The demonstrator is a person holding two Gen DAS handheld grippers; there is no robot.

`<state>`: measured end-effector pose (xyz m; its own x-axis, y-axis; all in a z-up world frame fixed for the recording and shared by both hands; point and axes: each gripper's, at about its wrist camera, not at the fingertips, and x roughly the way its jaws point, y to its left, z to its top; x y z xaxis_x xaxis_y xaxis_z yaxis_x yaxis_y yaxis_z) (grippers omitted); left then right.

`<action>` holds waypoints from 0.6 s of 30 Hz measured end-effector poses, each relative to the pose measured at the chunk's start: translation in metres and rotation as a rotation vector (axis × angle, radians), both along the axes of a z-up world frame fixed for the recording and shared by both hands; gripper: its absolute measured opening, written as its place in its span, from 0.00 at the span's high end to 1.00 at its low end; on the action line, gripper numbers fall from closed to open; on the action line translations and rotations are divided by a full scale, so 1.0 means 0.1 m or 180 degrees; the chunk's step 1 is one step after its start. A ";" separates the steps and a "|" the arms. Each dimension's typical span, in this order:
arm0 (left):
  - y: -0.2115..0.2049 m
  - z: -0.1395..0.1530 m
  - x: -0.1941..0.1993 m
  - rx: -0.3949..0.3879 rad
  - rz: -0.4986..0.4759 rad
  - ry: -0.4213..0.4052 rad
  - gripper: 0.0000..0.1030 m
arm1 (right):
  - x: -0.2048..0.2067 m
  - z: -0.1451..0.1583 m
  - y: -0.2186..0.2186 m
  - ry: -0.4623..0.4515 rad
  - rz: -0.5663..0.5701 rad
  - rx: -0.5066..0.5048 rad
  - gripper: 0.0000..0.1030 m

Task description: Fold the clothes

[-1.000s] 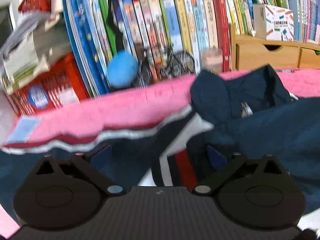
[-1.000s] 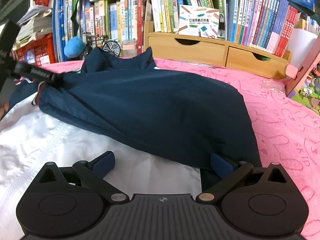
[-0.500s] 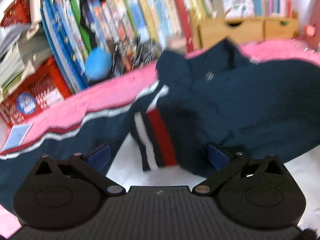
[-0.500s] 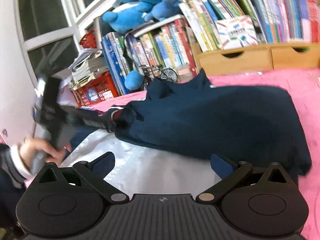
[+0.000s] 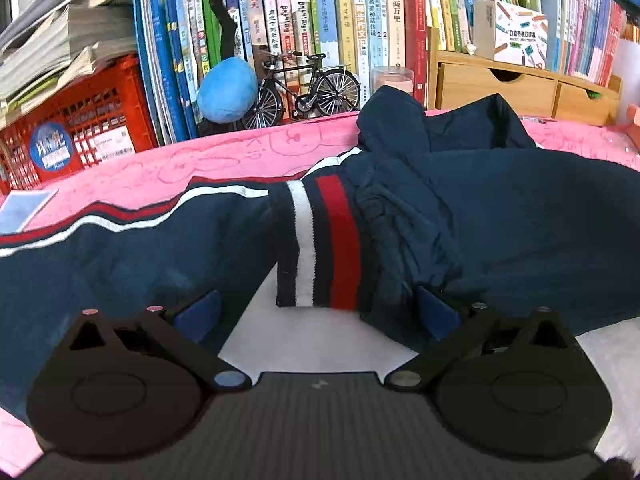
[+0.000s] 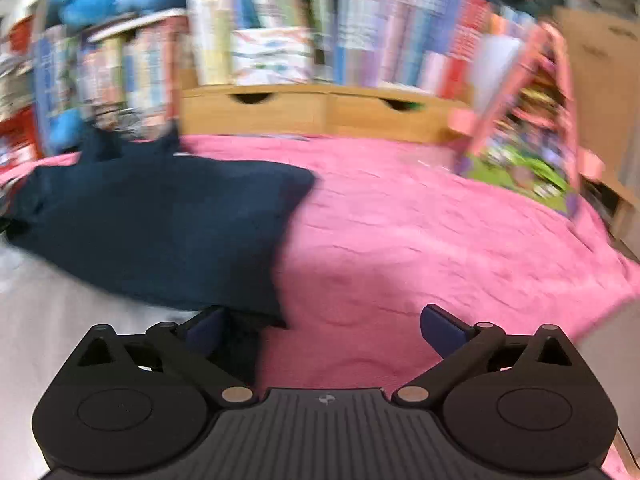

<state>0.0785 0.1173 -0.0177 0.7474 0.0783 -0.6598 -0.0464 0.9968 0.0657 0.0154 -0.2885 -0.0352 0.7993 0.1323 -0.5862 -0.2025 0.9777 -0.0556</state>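
Striped cuff (image 5: pixel 320 240) now folded across navy jacket (image 5: pixel 500 208).

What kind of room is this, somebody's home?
Probably a child's room or study at home: packed rows of books, a model bicycle beside a blue plush toy, and a pink blanket with a navy jacket lying on it.

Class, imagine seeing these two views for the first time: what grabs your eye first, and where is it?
The navy jacket sprawls across the pink blanket, its red-and-white striped cuff lying just ahead of the open left gripper. Behind it, a small model bicycle and a blue plush ball stand before crowded bookshelves.
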 end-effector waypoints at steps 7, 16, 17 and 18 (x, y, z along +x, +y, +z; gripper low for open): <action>-0.05 0.02 -0.03 0.0116 -0.0058 -0.0050 0.00 | 0.22 -0.01 0.26 -0.0133 0.0035 -0.0747 0.00; -0.12 0.03 -0.06 0.0235 -0.0207 -0.0117 0.00 | 0.06 0.20 0.01 0.0102 0.0033 -0.0567 0.01; -0.13 0.03 -0.06 0.0251 -0.0208 -0.0124 0.00 | 0.00 0.28 0.05 0.0053 0.0168 -0.0494 0.00; -0.12 0.03 -0.06 0.0248 -0.0208 -0.0124 0.00 | -0.04 0.37 0.09 0.0004 0.0304 -0.0354 0.00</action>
